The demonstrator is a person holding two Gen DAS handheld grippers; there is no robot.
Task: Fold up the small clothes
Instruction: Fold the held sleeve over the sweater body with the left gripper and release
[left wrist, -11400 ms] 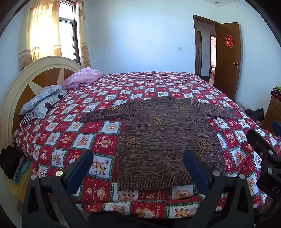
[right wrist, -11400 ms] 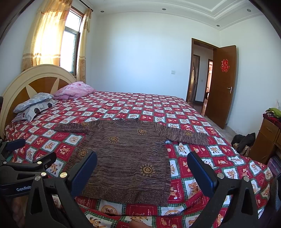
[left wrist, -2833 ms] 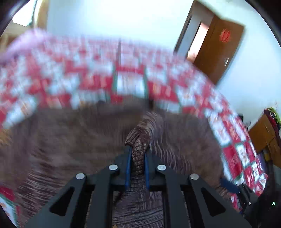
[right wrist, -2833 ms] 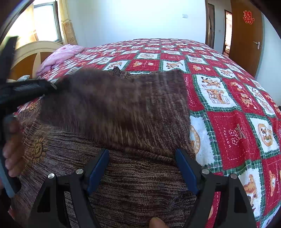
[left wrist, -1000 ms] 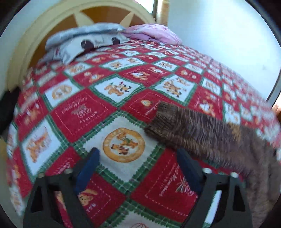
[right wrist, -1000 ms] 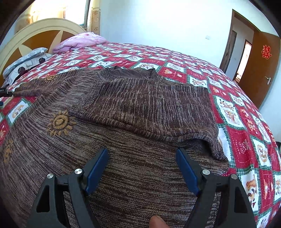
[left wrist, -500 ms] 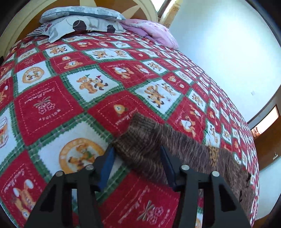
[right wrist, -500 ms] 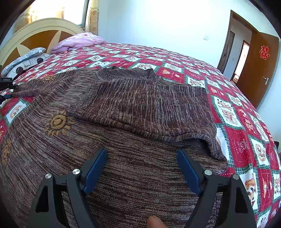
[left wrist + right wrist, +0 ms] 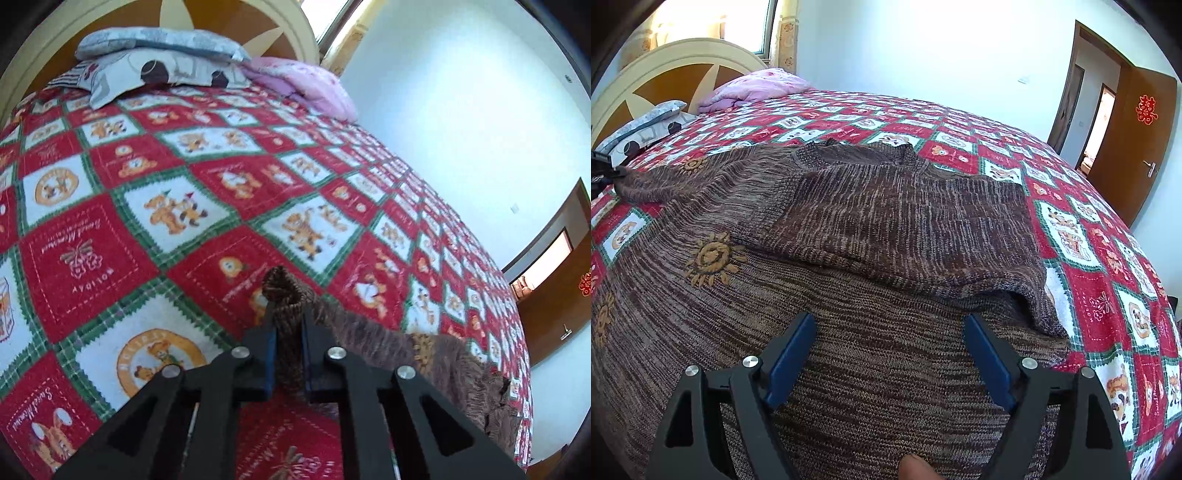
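Observation:
A brown knit sweater (image 9: 849, 258) with orange sun motifs lies on the bed. Its right sleeve (image 9: 905, 221) is folded across the chest. Its left sleeve (image 9: 683, 177) stretches out to the left. My left gripper (image 9: 288, 332) is shut on the cuff (image 9: 282, 291) of that sleeve and holds it just above the quilt; it shows at the left edge of the right wrist view (image 9: 602, 166). My right gripper (image 9: 888, 354) is open and empty, low over the sweater's lower body.
The bed has a red, green and white patchwork quilt (image 9: 147, 206). Pillows (image 9: 155, 70) and a pink blanket (image 9: 757, 86) lie by the round headboard (image 9: 676, 66). A brown door (image 9: 1134, 147) stands open at the right.
My left gripper has closed on the left sleeve's cuff, which lay between its open jaws half a second ago, and lifted it a little. My right gripper has barely moved.

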